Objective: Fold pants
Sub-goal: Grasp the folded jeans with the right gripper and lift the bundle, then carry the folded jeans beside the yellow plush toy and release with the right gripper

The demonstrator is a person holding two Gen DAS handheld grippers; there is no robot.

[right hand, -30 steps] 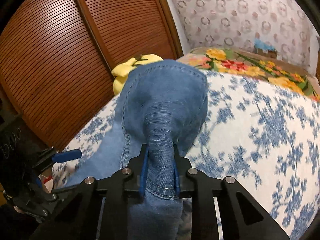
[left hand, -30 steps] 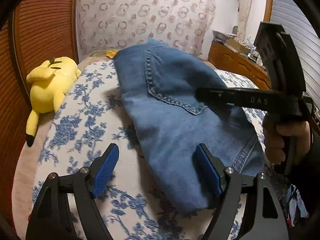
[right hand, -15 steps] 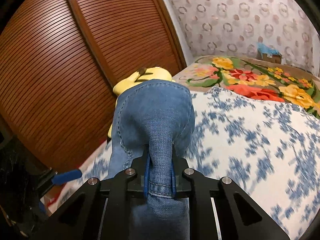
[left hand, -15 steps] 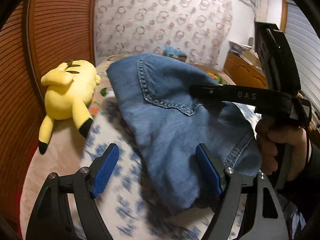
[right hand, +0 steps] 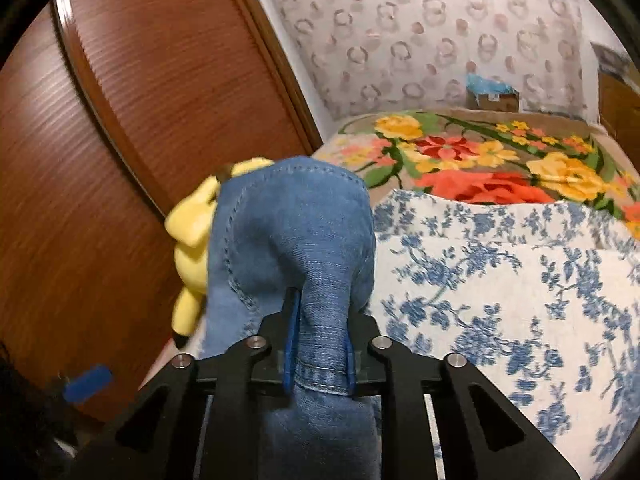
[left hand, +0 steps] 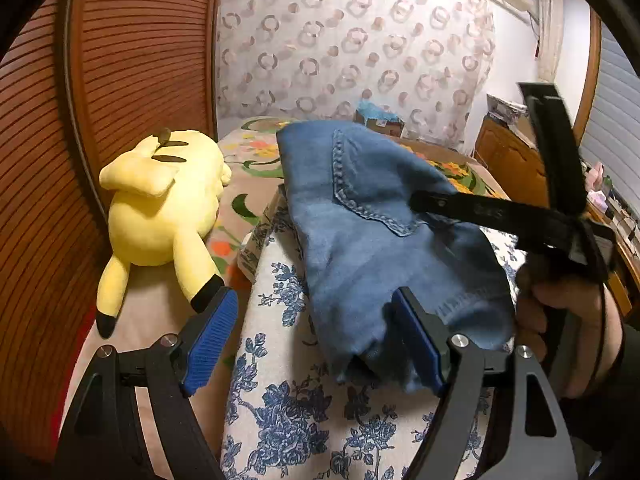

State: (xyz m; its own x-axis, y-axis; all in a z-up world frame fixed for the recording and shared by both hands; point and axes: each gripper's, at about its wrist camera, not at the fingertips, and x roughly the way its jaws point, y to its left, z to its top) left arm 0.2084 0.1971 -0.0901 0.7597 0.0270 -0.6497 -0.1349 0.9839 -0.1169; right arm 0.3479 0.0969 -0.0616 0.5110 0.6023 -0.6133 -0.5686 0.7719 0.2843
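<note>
Blue denim pants [left hand: 372, 232] hang in a folded bundle above the blue-flowered bedsheet [left hand: 288, 408]. My right gripper [right hand: 320, 340] is shut on the pants [right hand: 296, 240] at a hemmed edge, and the cloth drapes forward from its jaws. In the left wrist view the right gripper [left hand: 436, 202] reaches in from the right, held by a hand. My left gripper [left hand: 316, 340] is open, its blue pads wide apart. Its right pad [left hand: 416, 340] is close against the lower edge of the pants; its left pad [left hand: 208, 344] is free.
A yellow plush toy [left hand: 164, 208] lies at the left by the brown slatted wardrobe door [left hand: 40, 160]. A bright flowered blanket [right hand: 480, 160] covers the far end of the bed. A wooden dresser [left hand: 512, 164] stands at the right.
Both grippers have moved toward the plush toy and the far end of the bed, carrying the pants along. The left gripper stays open, the right stays shut on the denim.
</note>
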